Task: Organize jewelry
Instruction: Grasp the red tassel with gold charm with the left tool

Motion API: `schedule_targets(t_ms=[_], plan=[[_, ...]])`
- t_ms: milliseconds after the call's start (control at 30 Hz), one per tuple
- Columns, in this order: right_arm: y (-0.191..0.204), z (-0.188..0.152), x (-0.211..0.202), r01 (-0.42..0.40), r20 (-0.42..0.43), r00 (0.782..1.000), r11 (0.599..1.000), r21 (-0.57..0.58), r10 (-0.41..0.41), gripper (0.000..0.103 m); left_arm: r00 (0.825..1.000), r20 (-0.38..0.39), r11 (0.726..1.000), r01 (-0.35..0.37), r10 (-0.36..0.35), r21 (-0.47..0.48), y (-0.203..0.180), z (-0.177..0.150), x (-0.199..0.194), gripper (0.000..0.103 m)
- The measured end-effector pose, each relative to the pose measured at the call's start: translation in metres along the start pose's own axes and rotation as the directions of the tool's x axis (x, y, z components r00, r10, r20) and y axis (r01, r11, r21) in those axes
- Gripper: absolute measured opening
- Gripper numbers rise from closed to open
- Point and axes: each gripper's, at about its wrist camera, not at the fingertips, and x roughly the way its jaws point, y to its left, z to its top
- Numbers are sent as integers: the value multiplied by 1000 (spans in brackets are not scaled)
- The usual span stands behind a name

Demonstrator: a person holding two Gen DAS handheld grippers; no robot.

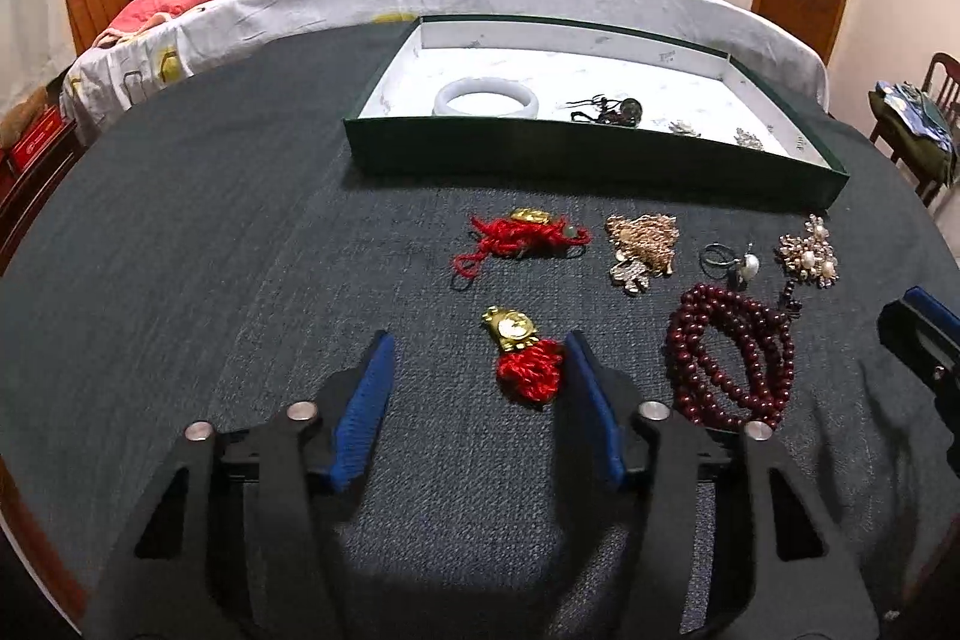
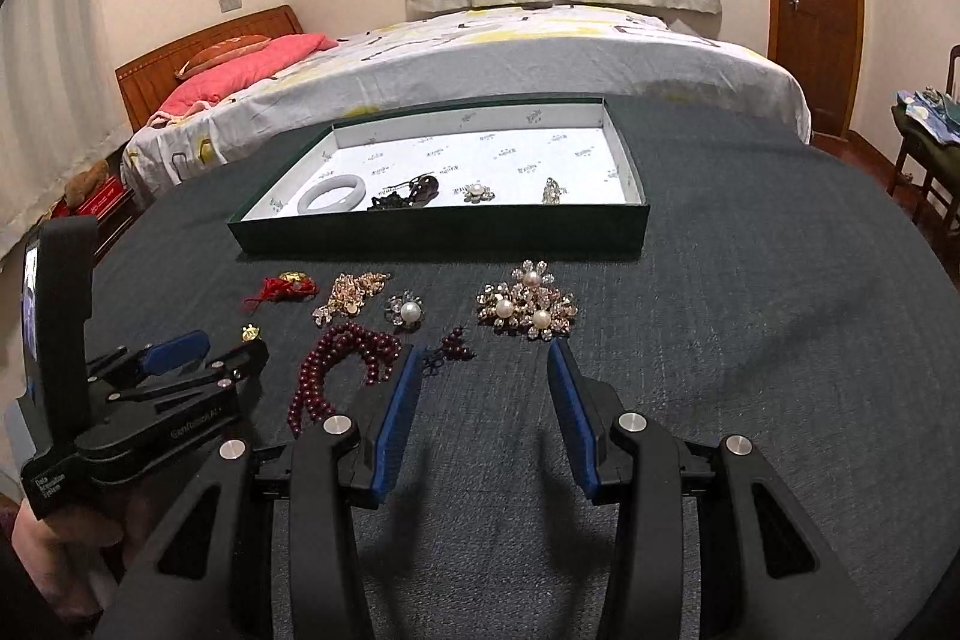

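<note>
The left claw [image 1: 480,370] stood half-open around the gold watch [image 1: 510,325], untouched; centre it before closing. The right claw [image 2: 483,370] hung empty, half-open.

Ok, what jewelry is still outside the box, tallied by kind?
Red-cord pieces with gold: 2
Gold chain cluster: 1
Pearl pieces: 2
Dark red bead string: 1
Total: 6

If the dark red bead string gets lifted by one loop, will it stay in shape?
Probably not. The dark red bead string lies in loose coils, so it likely hangs limp and uncoils. Its round, glossy beads may slip between pads, and its tassel end would likely trail behind.
</note>
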Motion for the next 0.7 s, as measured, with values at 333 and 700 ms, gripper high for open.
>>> schedule_targets(t_ms=[333,700], plan=[[4,-1,2,-2,-8,1000,1000,-7,2,44,998,11,998,54,-54,12,0,-1,-3,13],[16,-1,8,-21,-26,999,999,-25,20,44,998,59,1000,15,-14,-18,23,2,-22,13]])
